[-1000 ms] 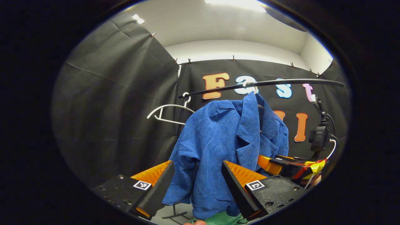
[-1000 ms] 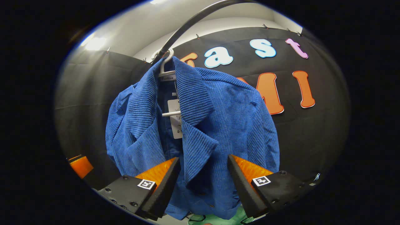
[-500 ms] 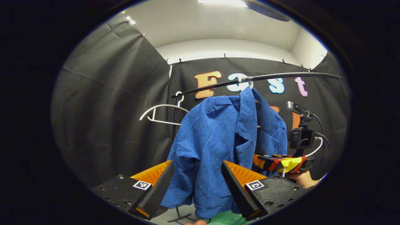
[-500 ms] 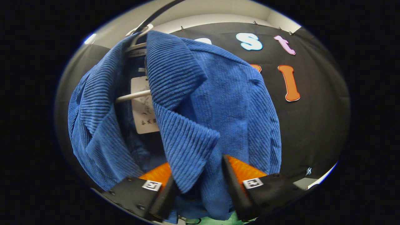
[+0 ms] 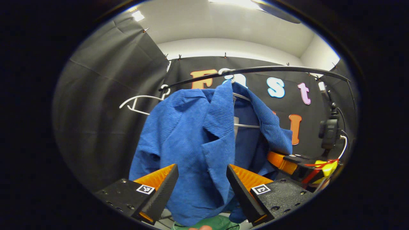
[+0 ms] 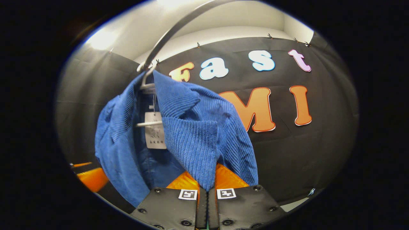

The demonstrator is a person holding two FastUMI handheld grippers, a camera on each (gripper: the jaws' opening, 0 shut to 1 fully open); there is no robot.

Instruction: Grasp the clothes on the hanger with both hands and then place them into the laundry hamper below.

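The blue corduroy jacket (image 6: pixel 191 127) hangs on a white hanger (image 6: pixel 145 123) from the dark rail (image 5: pixel 255 69). The right gripper (image 6: pixel 206 188) is clenched on its lapel. The left gripper (image 5: pixel 201 188) is spread, straddling the front panel; an empty hanger (image 5: pixel 137 100) and the green hamper (image 5: pixel 217 223) appear there.

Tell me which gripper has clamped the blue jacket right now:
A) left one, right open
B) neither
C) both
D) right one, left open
D: in the right gripper view the right gripper has its fingers closed together on the blue jacket lapel, while in the left gripper view the left gripper stands wide open around the hanging front panel.
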